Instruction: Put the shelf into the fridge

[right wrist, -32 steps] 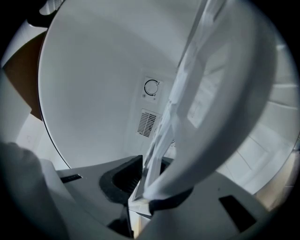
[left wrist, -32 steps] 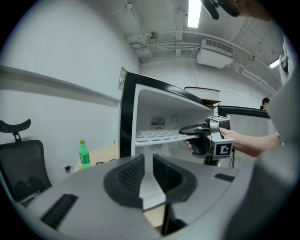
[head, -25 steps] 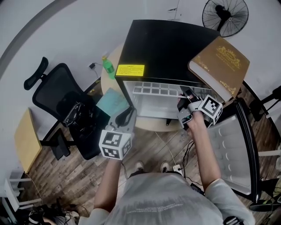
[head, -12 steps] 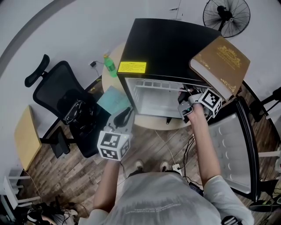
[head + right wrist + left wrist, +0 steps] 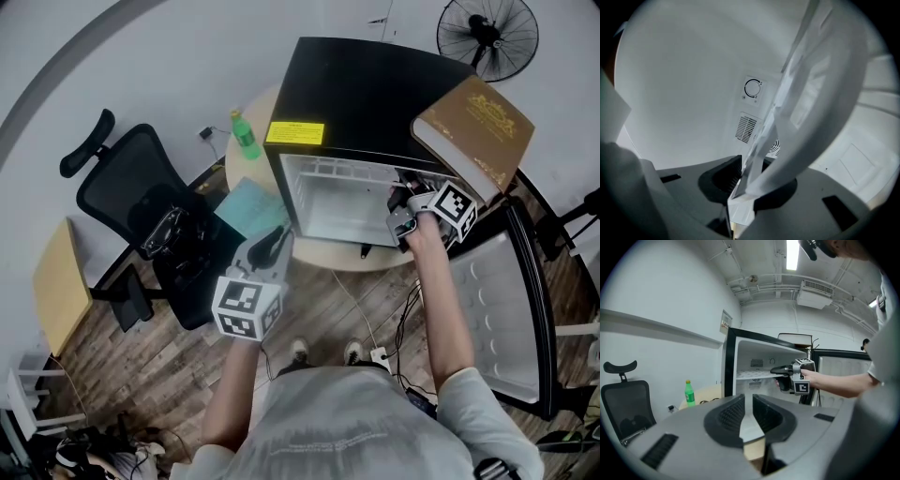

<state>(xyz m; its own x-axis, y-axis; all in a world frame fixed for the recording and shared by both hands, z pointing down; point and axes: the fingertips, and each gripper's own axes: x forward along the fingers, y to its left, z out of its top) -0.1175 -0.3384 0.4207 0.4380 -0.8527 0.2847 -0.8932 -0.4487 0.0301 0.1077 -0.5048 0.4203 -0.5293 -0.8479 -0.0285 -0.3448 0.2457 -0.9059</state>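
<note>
A small black fridge [image 5: 366,94] stands open on a round table. The white slotted shelf [image 5: 342,171] lies level in its upper part. My right gripper [image 5: 403,202] reaches in at the fridge's right side, with the shelf's edge [image 5: 806,93] still between its pads while the jaws are opening. The left gripper view shows the right gripper [image 5: 780,371] at the shelf [image 5: 752,375]. My left gripper [image 5: 272,242] hangs low in front of the fridge, shut and empty, its pads together [image 5: 748,401].
A big brown book [image 5: 478,127] lies on the fridge's top right corner. The fridge door [image 5: 497,319] is swung open to the right. A green bottle [image 5: 246,138] and a teal sheet [image 5: 248,208] are on the table; a black office chair [image 5: 141,206] stands left.
The right gripper has pushed the shelf further back into the fridge. The left gripper has barely moved.
</note>
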